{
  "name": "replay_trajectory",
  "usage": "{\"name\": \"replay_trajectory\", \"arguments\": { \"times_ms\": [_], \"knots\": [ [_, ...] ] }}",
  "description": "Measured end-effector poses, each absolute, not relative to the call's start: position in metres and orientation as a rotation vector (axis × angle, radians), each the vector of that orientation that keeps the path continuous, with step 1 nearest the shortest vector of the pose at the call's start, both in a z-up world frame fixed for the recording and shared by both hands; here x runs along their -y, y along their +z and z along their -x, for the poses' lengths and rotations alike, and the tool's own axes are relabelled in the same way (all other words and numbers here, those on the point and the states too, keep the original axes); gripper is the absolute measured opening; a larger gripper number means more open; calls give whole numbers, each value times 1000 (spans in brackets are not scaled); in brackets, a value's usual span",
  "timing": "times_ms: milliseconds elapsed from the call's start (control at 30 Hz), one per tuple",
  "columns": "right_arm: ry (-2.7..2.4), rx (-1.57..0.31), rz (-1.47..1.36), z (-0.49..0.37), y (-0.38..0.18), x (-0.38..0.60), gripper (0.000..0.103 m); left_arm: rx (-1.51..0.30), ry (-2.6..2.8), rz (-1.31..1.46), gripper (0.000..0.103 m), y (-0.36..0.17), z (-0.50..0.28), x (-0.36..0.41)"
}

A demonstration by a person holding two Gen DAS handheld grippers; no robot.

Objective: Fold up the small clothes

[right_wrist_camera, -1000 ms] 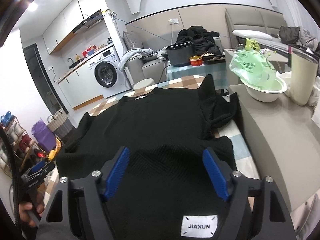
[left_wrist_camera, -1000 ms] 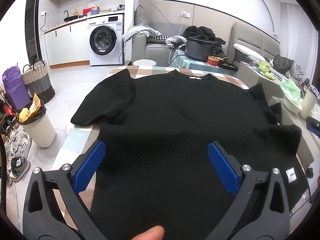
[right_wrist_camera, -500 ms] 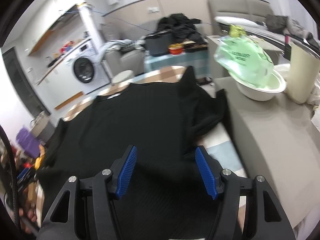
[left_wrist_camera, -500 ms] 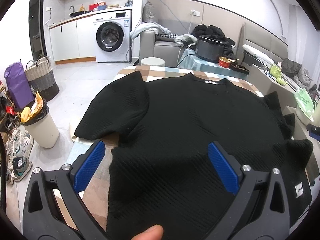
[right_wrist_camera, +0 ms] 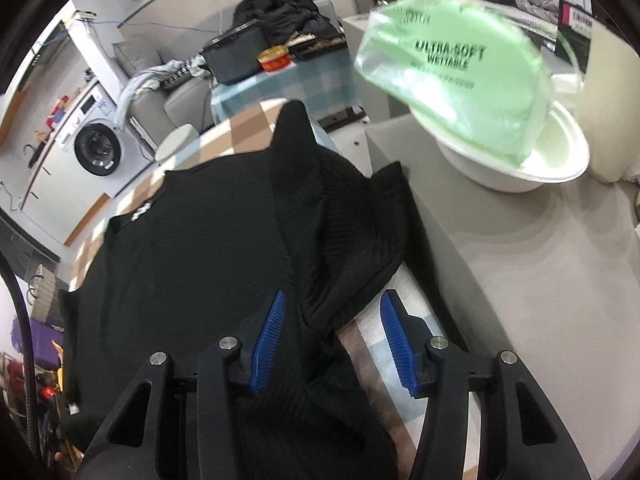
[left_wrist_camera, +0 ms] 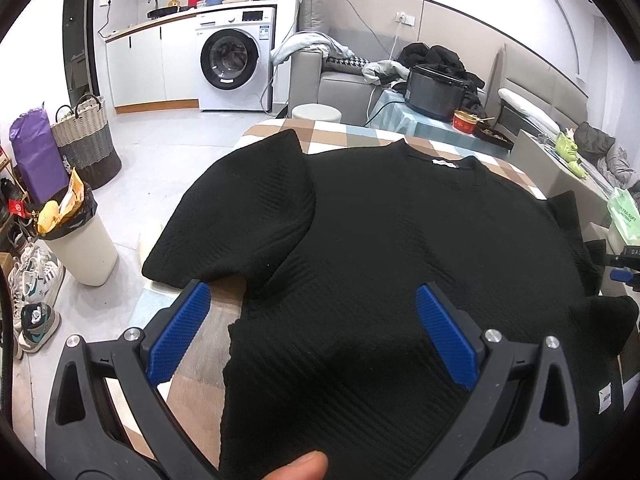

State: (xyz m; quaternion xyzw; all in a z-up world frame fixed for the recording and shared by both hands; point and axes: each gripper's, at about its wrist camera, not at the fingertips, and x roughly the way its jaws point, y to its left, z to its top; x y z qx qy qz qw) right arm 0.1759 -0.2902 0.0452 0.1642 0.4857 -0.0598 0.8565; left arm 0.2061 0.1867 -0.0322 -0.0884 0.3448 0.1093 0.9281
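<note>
A black ribbed short-sleeved top [left_wrist_camera: 400,240] lies spread flat on a checked table [left_wrist_camera: 340,136], collar at the far side. Its left sleeve [left_wrist_camera: 248,216] hangs over the table's left edge. My left gripper [left_wrist_camera: 312,332] is open and empty, above the top's lower left part near the hem corner. In the right wrist view the same top [right_wrist_camera: 192,248] has its right sleeve [right_wrist_camera: 352,248] bunched at the table's right edge. My right gripper [right_wrist_camera: 332,340] is open, its blue pads either side of that sleeve's lower edge, not closed on it.
A grey counter [right_wrist_camera: 520,280] adjoins the table on the right, carrying a white bowl [right_wrist_camera: 520,168] with a green wipes pack [right_wrist_camera: 452,64]. A bin [left_wrist_camera: 80,248], shoes and baskets [left_wrist_camera: 88,140] stand on the floor at left. A cooker [left_wrist_camera: 436,92] sits behind.
My right gripper has swung right from the hem to the right sleeve and narrowed somewhat. My left gripper has shifted left, so more of the left sleeve and floor shows.
</note>
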Motion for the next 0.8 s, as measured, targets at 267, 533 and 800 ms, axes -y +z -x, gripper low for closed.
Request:
{"name": "replay_trajectory", "arguments": {
  "times_ms": [267, 533, 800],
  "knots": [
    [-182, -1082, -393, -193, 25, 292, 32, -714, 229, 185, 102, -41, -213, -194],
    [-226, -990, -298, -198, 44, 283, 5, -708, 247, 201, 102, -43, -212, -206],
    [-130, -803, -114, -189, 91, 256, 5, -693, 259, 202, 102, -38, -208, -208]
  ]
}}
